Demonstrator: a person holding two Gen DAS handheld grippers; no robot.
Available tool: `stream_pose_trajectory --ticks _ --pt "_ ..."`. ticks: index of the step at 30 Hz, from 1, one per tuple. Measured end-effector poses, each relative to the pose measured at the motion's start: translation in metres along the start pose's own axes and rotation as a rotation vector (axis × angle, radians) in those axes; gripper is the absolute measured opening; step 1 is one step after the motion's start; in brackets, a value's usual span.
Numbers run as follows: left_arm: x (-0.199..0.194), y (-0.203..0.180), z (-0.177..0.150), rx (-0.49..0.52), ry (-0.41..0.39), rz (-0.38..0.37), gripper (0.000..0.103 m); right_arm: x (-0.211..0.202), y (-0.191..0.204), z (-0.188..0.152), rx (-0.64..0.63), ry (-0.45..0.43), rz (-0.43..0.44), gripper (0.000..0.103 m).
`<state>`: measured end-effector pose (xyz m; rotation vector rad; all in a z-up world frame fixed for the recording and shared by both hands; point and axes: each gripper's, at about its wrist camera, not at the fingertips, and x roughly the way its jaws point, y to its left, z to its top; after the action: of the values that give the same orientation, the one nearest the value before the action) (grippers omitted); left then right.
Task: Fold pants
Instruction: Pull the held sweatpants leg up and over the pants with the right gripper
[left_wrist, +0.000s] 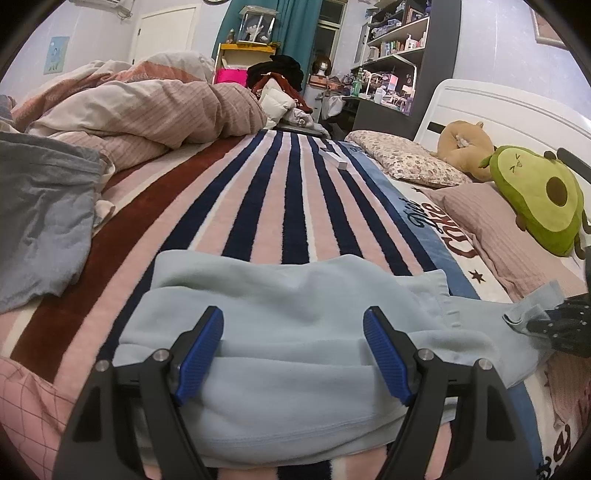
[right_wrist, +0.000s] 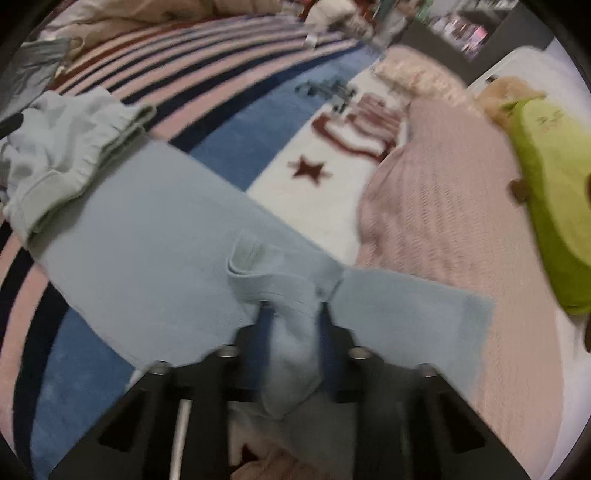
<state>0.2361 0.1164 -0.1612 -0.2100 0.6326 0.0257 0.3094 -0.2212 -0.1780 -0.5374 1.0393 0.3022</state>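
The light blue pants (left_wrist: 295, 325) lie on the striped blanket (left_wrist: 280, 192) on the bed. My left gripper (left_wrist: 293, 343) is open, its blue pads (left_wrist: 201, 350) wide apart just above the pants' folded body. My right gripper (right_wrist: 291, 306) is shut on a bunched fold of the pants (right_wrist: 147, 236), holding cloth lifted off the bed. The gathered waistband (right_wrist: 74, 147) lies at the far left in the right wrist view. The right gripper also shows at the right edge of the left wrist view (left_wrist: 554, 325), clamping a pants end.
A crumpled duvet (left_wrist: 140, 110) and a grey-blue garment (left_wrist: 44, 221) lie to the left. Pillows (left_wrist: 406, 162), a green avocado plush (left_wrist: 535, 199) and a tan plush (left_wrist: 465, 144) lie right by the headboard. A small white box (left_wrist: 334, 157) rests on the blanket further off.
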Motion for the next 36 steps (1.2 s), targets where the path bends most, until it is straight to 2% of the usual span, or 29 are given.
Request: stream_pose_trajectory --ticks 4,7,9,11,13,17,20,23,25,27,29,33,35,36 --pt "-0.001 0.0 0.0 -0.002 0.001 0.0 0.075 -0.031 0.007 -0.009 0.019 -0.102 -0.085 0.009" --pt "-0.001 0.0 0.0 -0.001 0.001 0.0 0.075 -0.057 0.002 -0.014 0.088 -0.173 -0.153 0.009" --pt "-0.002 -0.001 0.0 -0.002 -0.001 0.0 0.075 -0.072 -0.008 -0.017 0.153 -0.2 -0.147 0.009" --pt "-0.002 0.0 0.0 -0.005 -0.004 -0.001 0.075 -0.077 -0.021 -0.021 0.216 -0.192 -0.143 0.009" --pt "-0.002 0.0 0.0 -0.01 -0.004 0.0 0.075 -0.078 -0.033 -0.025 0.251 -0.169 -0.202 0.008" --pt "-0.003 0.001 0.001 -0.012 -0.005 0.0 0.075 -0.074 -0.05 -0.039 0.346 -0.133 -0.148 0.008" --pt "-0.003 0.001 0.001 -0.011 -0.003 -0.001 0.075 -0.078 -0.054 -0.049 0.369 -0.133 -0.213 0.008" --pt "-0.003 0.001 0.001 -0.012 -0.004 -0.001 0.075 -0.081 -0.063 -0.06 0.416 -0.11 -0.22 0.009" --pt "-0.004 0.002 0.001 -0.014 -0.006 -0.001 0.075 -0.081 -0.062 -0.062 0.401 -0.103 -0.236 0.012" --pt "-0.007 0.002 0.002 -0.02 -0.016 -0.008 0.075 -0.089 -0.062 -0.06 0.425 -0.145 -0.176 0.03" --pt "-0.009 0.004 0.002 -0.027 -0.023 -0.013 0.075 -0.089 -0.062 -0.053 0.436 -0.148 -0.123 0.043" --pt "-0.015 0.009 0.004 -0.049 -0.034 -0.022 0.075 -0.064 -0.049 -0.035 0.345 -0.056 -0.151 0.046" --pt "-0.017 0.011 0.004 -0.059 -0.043 -0.034 0.075 -0.046 -0.035 -0.036 0.297 -0.004 -0.105 0.048" --pt "-0.018 0.012 0.005 -0.063 -0.047 -0.038 0.075 -0.043 -0.027 -0.035 0.261 -0.006 -0.142 0.041"
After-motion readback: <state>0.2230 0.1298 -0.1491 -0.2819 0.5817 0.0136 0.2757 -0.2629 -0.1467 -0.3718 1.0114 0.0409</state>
